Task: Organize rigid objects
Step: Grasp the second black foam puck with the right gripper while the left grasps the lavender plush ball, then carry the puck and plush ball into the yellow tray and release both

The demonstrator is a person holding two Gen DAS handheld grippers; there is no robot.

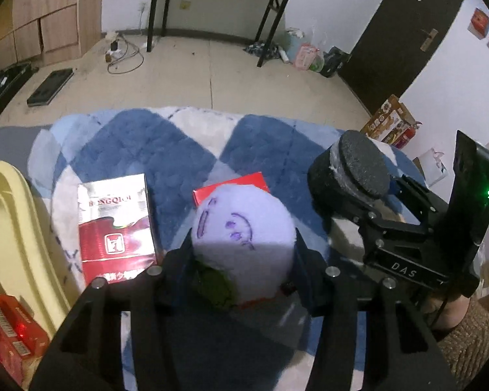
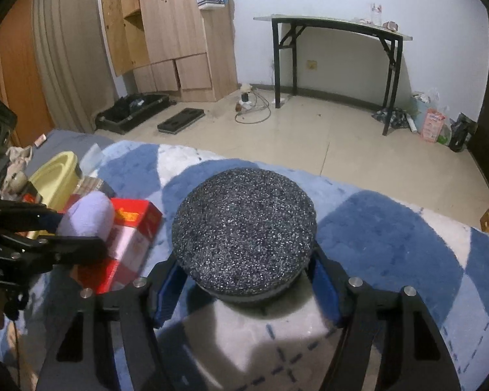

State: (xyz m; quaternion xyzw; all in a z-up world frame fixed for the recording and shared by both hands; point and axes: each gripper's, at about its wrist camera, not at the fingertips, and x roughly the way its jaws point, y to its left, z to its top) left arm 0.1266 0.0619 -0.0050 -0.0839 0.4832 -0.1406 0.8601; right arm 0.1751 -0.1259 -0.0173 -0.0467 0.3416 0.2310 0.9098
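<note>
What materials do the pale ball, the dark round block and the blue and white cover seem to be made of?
Pale ball: probably foam or felt; matte, fuzzy edge, with purple pen marks drawn on it.
Dark round block: perhaps dense foam or pressed granules; coarse, speckled, slightly glittering top.
Blue and white cover: plush fabric; its soft pile shows dents and shading.

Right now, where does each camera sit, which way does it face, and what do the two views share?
Left wrist: sits on the left gripper, looks down along its fingers at the pale ball they clamp; the right gripper and a sleeve show at right.
Right wrist: sits on the right gripper, looks at the dark disc it clamps; the left gripper shows at left.
Shared: the ball, the disc, the red box, the yellow tub, the blue blanket, the black table.
</note>
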